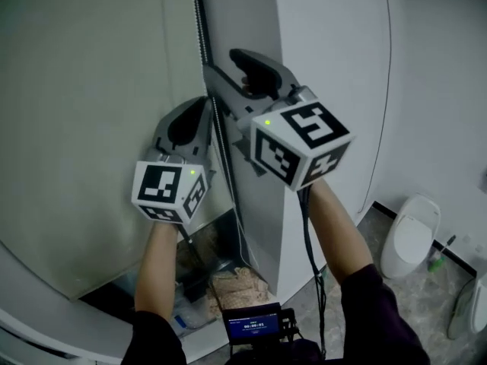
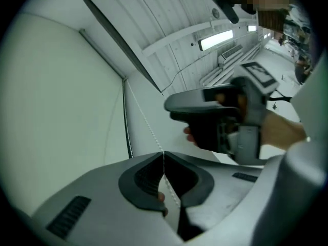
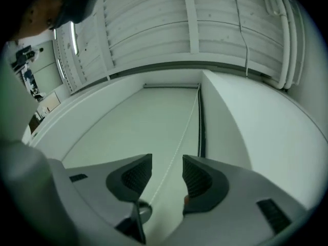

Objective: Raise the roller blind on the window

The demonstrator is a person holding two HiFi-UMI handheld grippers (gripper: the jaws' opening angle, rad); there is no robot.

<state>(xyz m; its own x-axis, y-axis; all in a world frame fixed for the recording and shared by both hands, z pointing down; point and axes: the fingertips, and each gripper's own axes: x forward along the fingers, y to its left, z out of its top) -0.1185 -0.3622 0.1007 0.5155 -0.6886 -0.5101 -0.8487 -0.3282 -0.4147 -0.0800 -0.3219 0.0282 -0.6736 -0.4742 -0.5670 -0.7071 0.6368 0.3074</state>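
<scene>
At the right edge of the lowered roller blind [image 1: 84,112], the bead chain [image 2: 146,124] hangs beside a dark side track [image 2: 126,117]. The left gripper [image 2: 164,155] is clamped narrow on the chain. The right gripper [image 3: 167,163], farther up the chain, stands wide, and the chain runs between its pads untouched. A white wall column [image 1: 319,52] stands immediately right of the chain. Near the floor are a woven item [image 1: 236,284] and, to the right, a toilet [image 1: 411,234] and a green bottle [image 1: 436,261]. A small screen [image 1: 253,325] shows digits too small to read. Each marker cube [image 1: 169,188] carries black-and-white squares.
</scene>
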